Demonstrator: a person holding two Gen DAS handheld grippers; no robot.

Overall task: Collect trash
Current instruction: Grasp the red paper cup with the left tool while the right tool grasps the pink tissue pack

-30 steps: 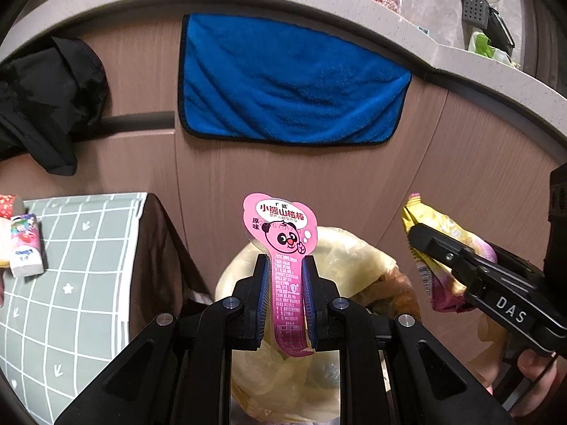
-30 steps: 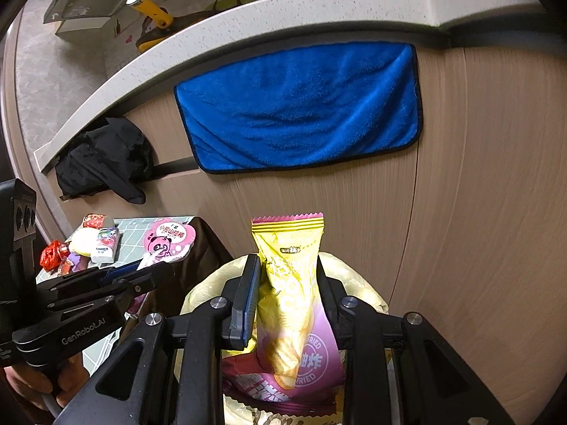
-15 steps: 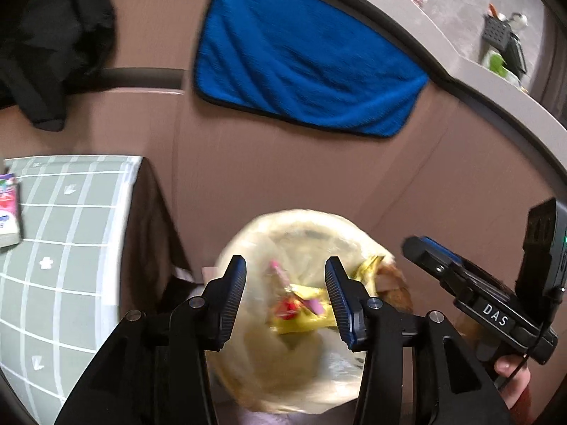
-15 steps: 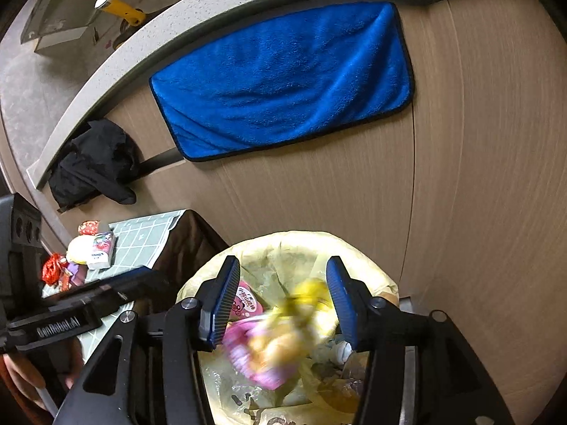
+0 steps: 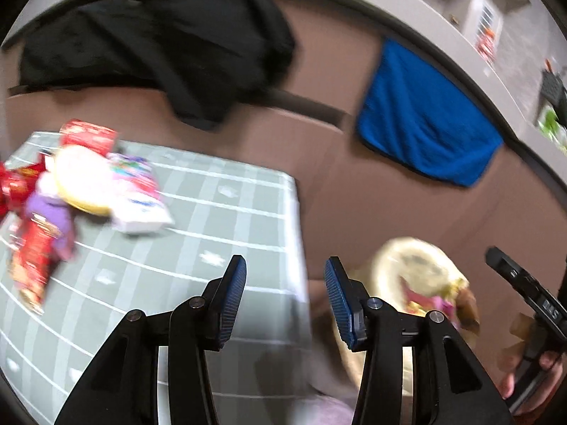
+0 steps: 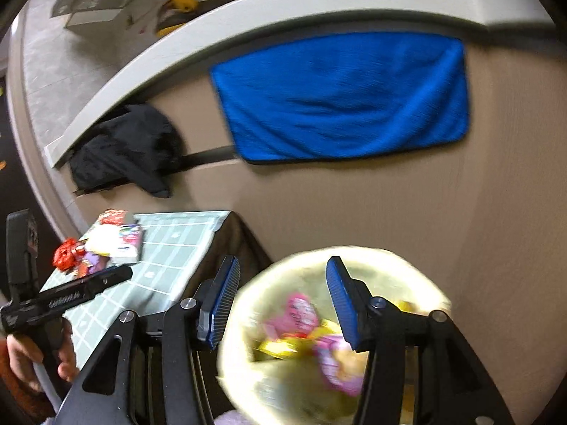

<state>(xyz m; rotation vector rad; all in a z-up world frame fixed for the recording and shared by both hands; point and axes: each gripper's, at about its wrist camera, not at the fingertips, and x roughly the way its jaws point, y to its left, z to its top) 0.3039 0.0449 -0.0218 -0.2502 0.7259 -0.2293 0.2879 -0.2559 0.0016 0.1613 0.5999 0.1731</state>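
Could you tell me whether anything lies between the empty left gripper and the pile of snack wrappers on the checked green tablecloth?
Nothing visible does. The left gripper is open and empty, and only bare checked green tablecloth lies between it and the blurred pile of red, pink and purple snack wrappers at the left.

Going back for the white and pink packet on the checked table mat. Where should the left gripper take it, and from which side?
Judging by the blurred view, take the white and pink packet by its free white end nearest the bare mat, coming in from that side with the open left gripper. It lies flat, and its other end is under the round yellow pack.
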